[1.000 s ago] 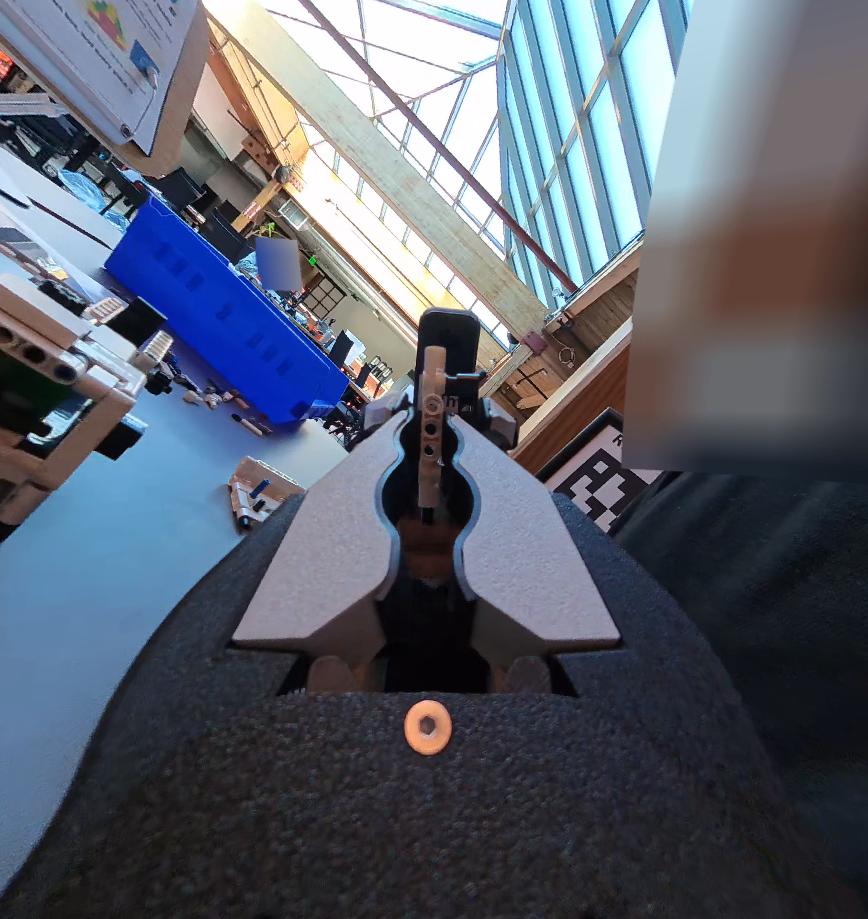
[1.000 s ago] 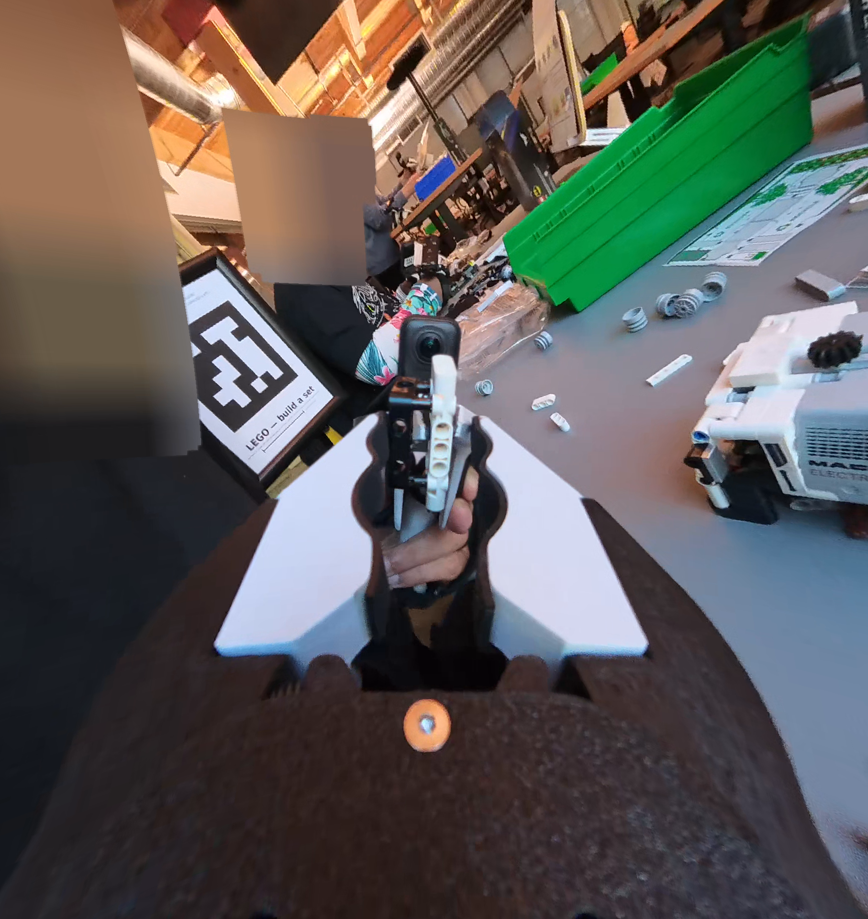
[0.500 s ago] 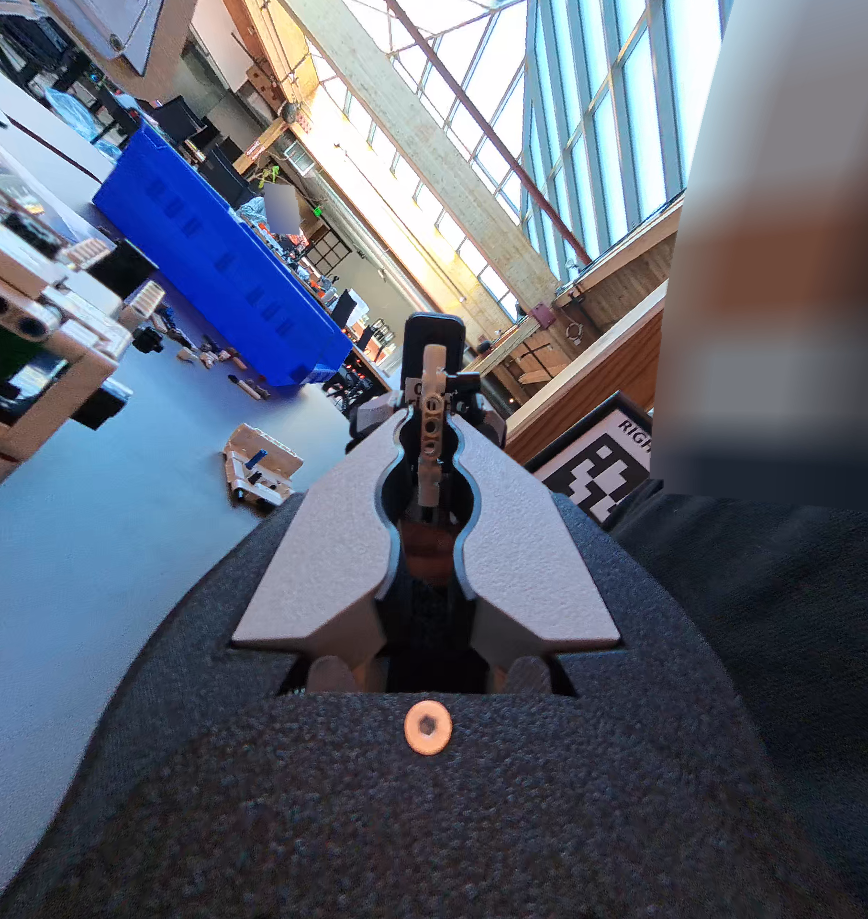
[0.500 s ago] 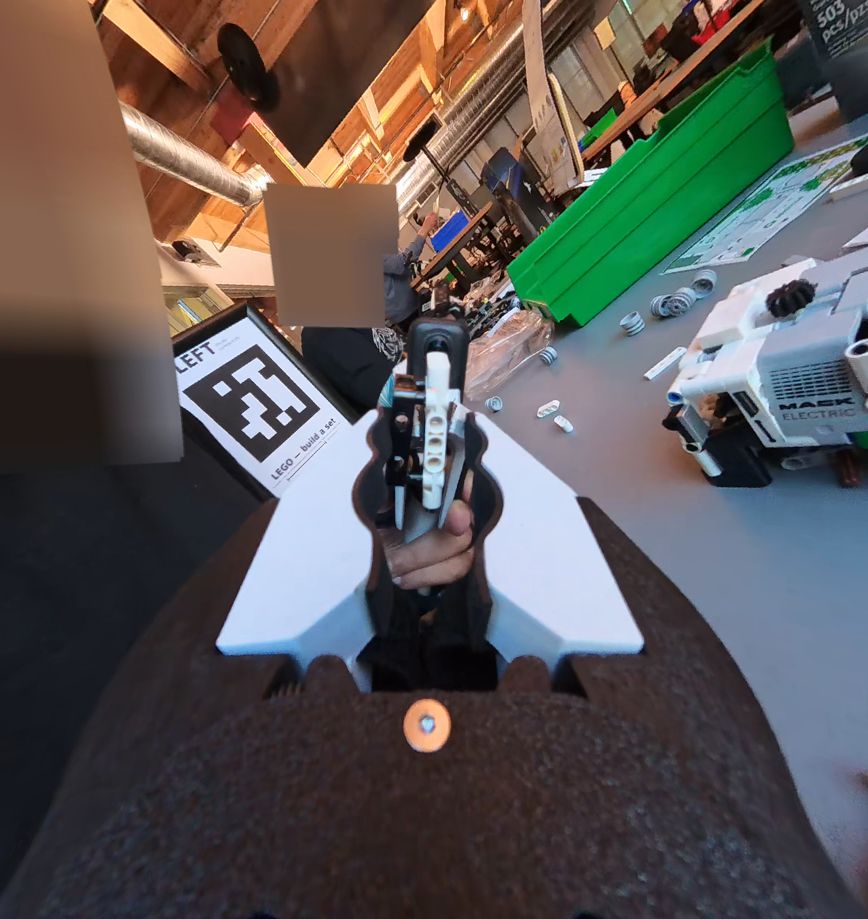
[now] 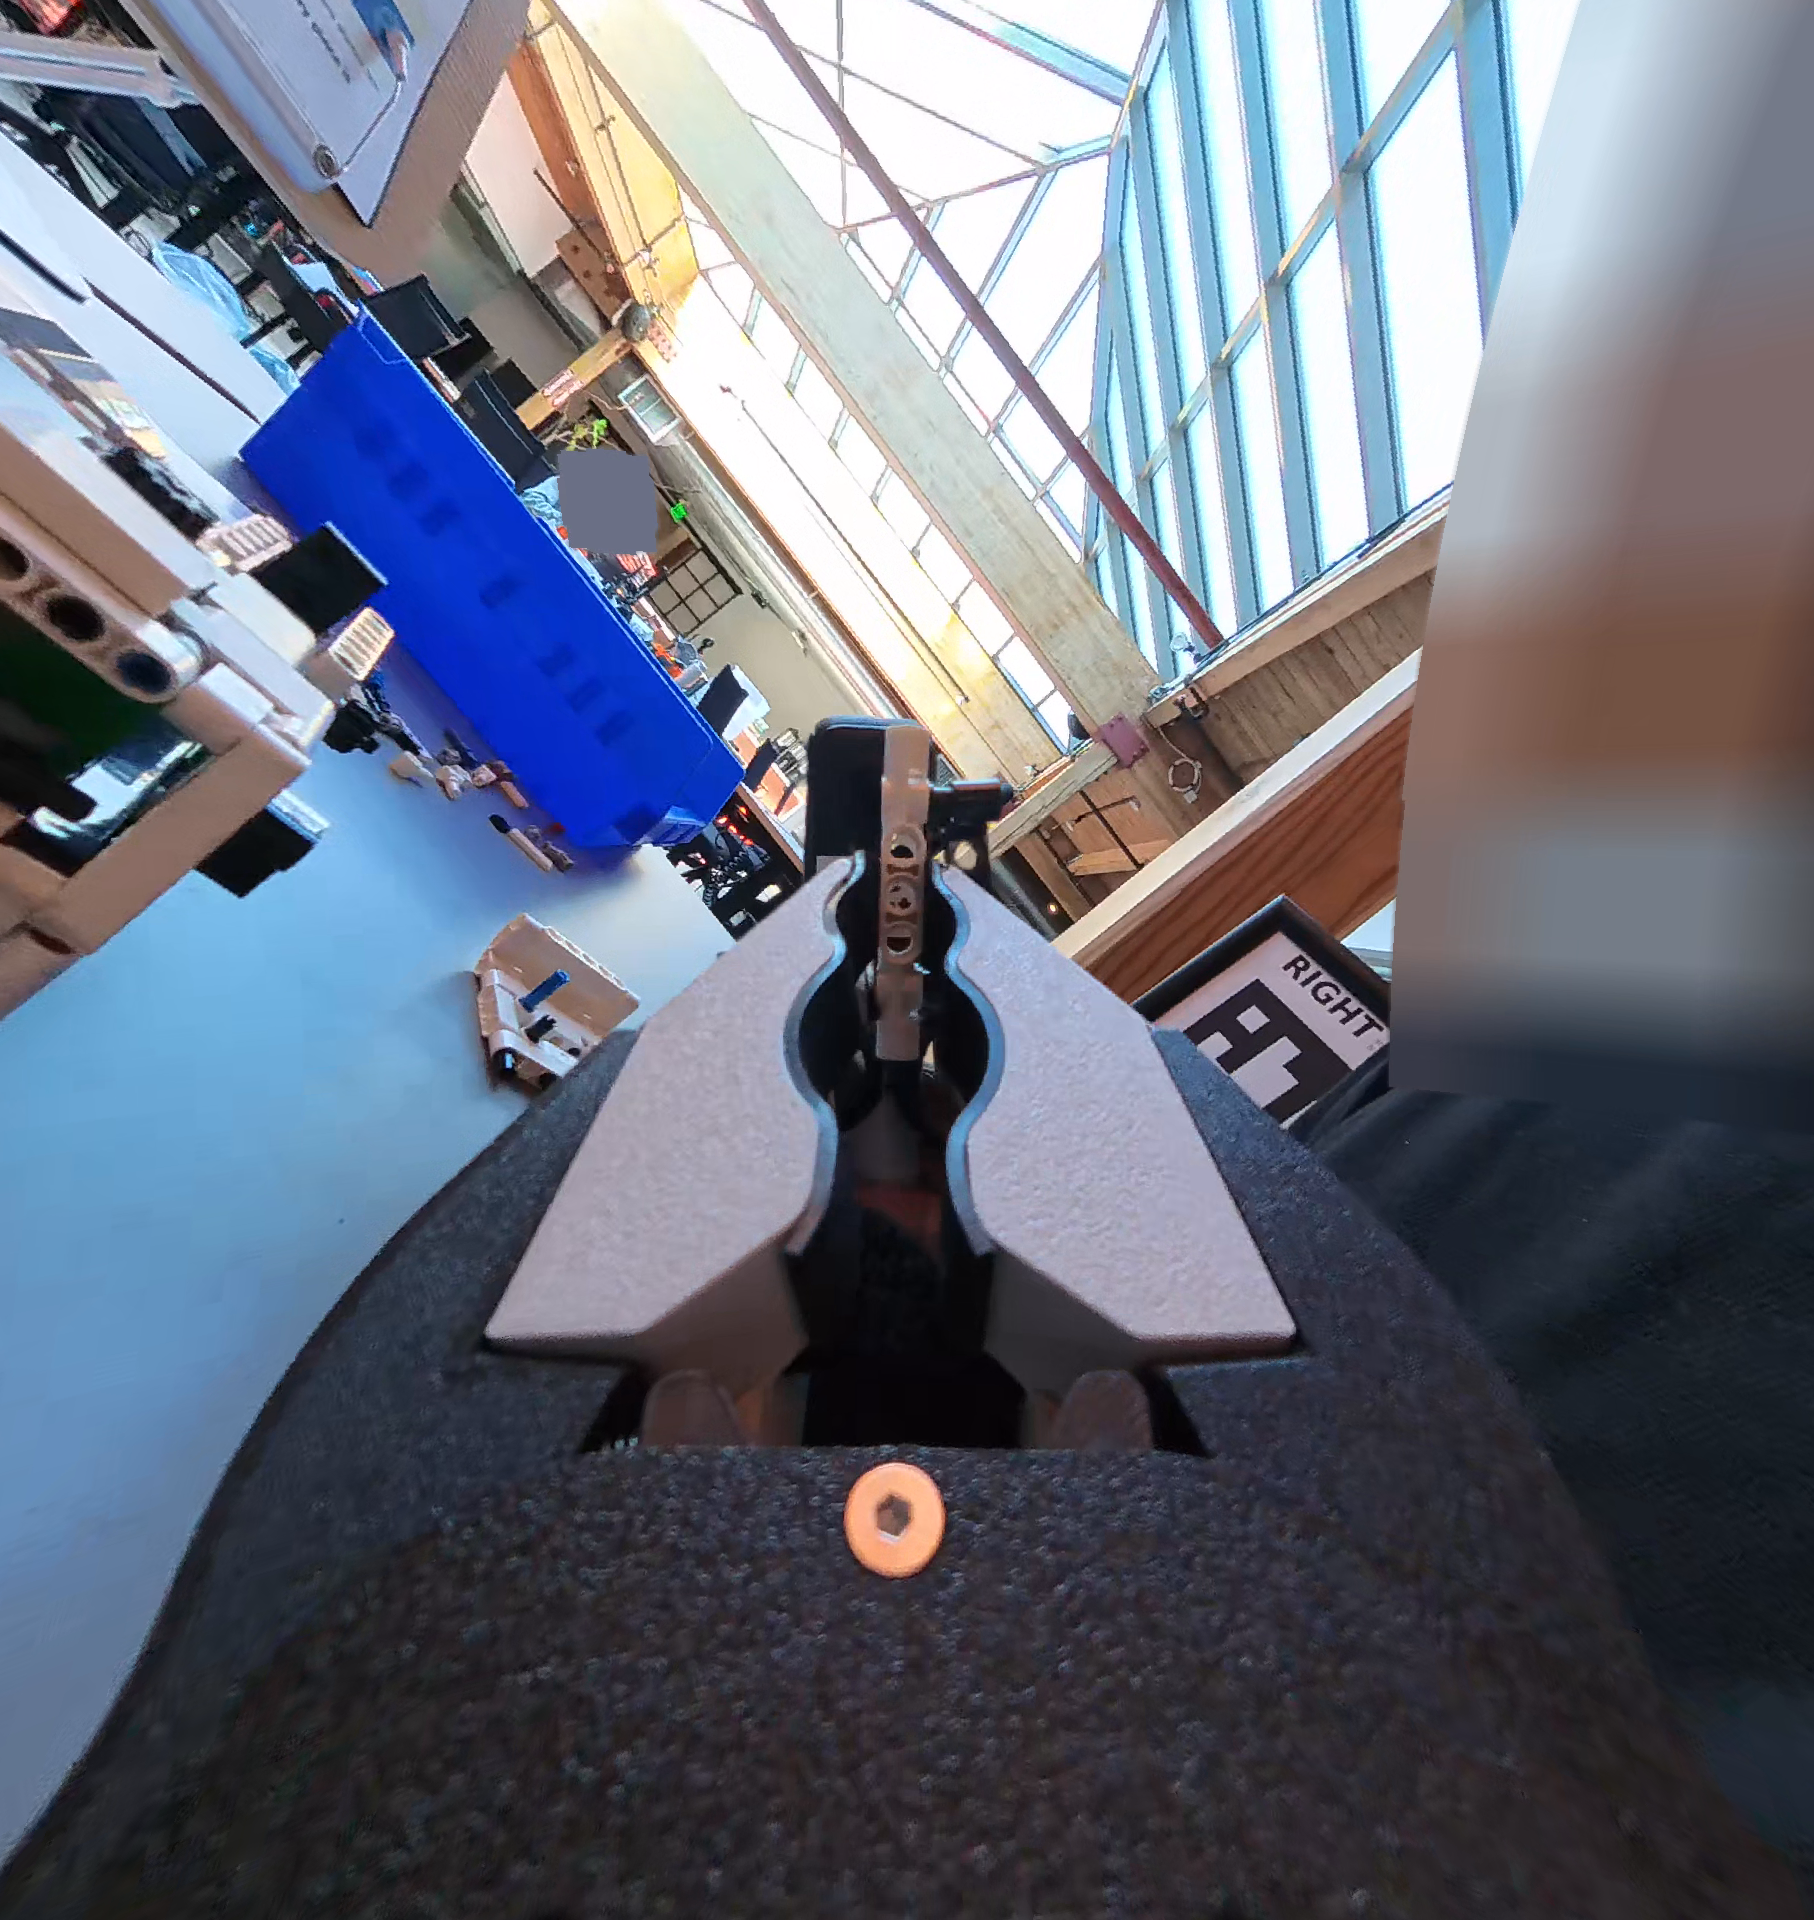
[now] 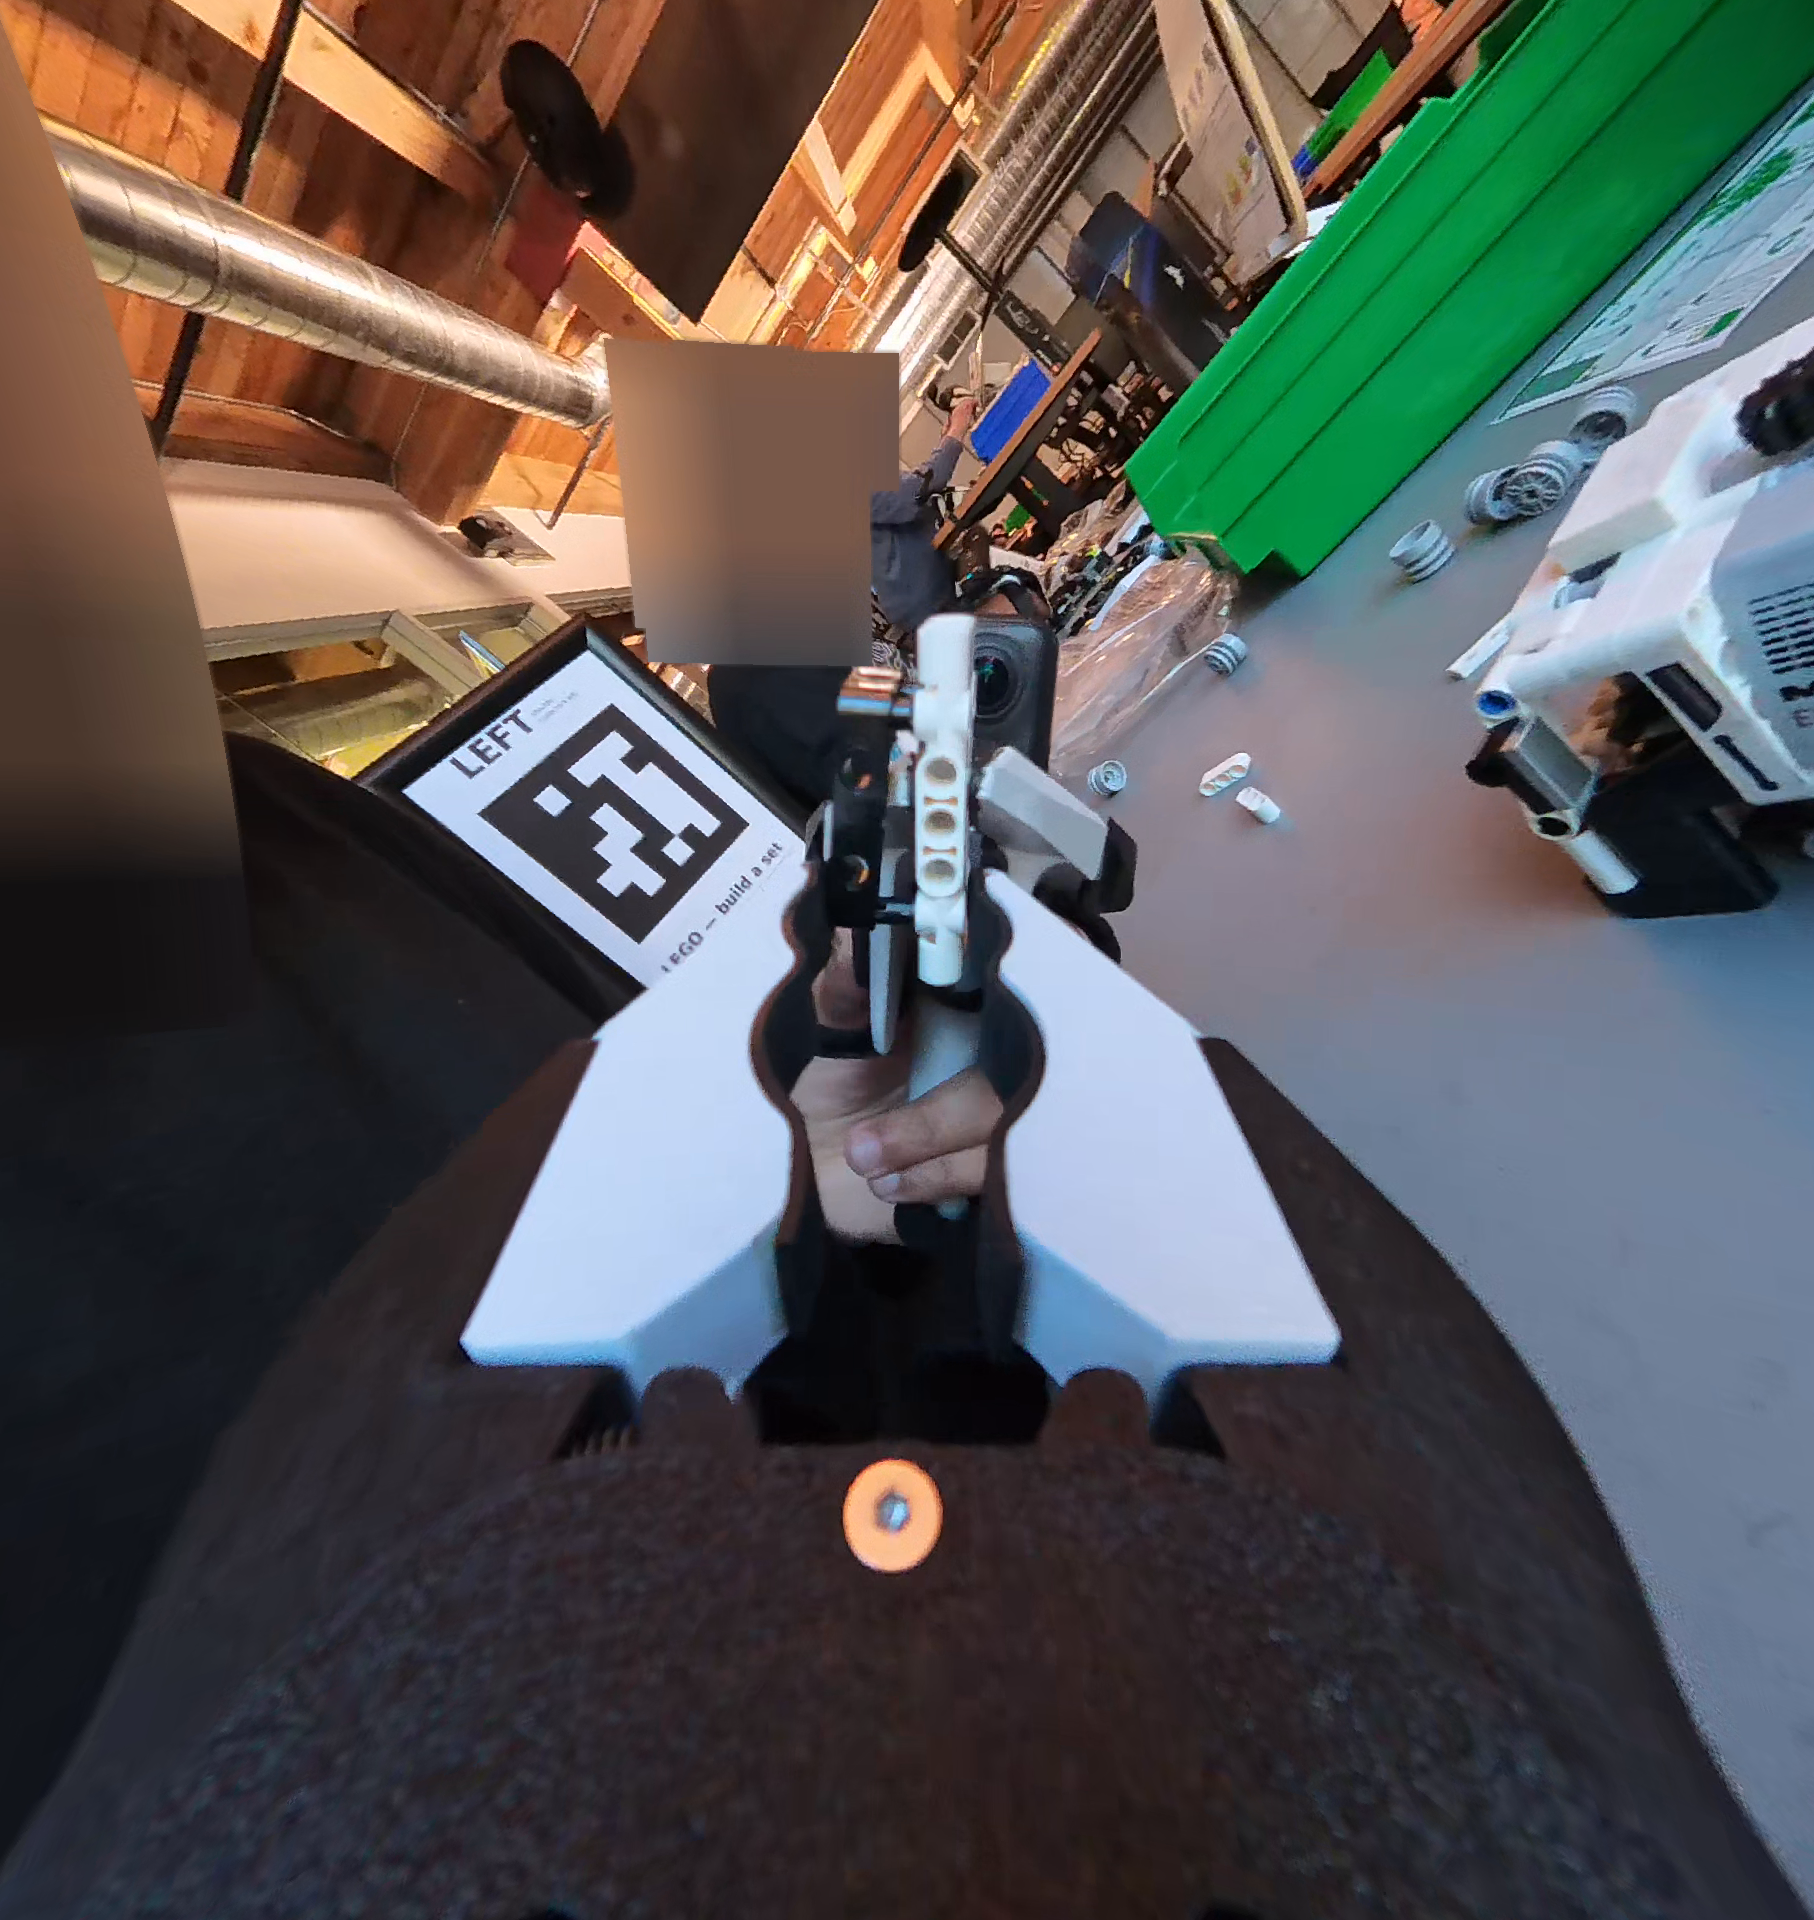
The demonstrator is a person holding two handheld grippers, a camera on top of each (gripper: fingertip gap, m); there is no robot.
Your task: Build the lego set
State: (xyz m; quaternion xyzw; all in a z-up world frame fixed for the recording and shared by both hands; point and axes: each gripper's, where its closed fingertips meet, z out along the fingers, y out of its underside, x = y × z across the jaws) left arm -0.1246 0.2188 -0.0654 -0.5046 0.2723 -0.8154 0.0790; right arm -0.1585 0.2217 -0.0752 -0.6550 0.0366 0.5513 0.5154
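My left gripper (image 5: 898,883) and right gripper (image 6: 898,914) face each other tip to tip above the grey table. Both are shut on one small Lego sub-assembly: a white holed beam (image 6: 939,821) with black pieces (image 6: 849,852) on its left side. The beam (image 5: 903,894) stands upright between my left gripper's jaws. In the right wrist view the left gripper's grey finger (image 6: 1038,816), camera (image 6: 1009,675) and a hand (image 6: 882,1132) show just behind the beam. The partly built white truck (image 6: 1713,707) stands on the table (image 6: 1402,1143); it also shows in the left wrist view (image 5: 103,727).
A small tan sub-assembly (image 5: 550,997) lies on the table. A blue bin (image 5: 529,623) stands behind loose pins. A green bin (image 6: 1454,312), grey wheel hubs (image 6: 1422,545), small white parts (image 6: 1230,774) and an instruction sheet (image 6: 1713,260) lie far right. A framed marker sign (image 6: 612,821) stands nearby. My two grippers' fingertips are within a few centimetres of each other.
Both grippers have turned and tilted upward together with the sub-assembly still held between them. The truck has slid toward the right edge in the right wrist view.
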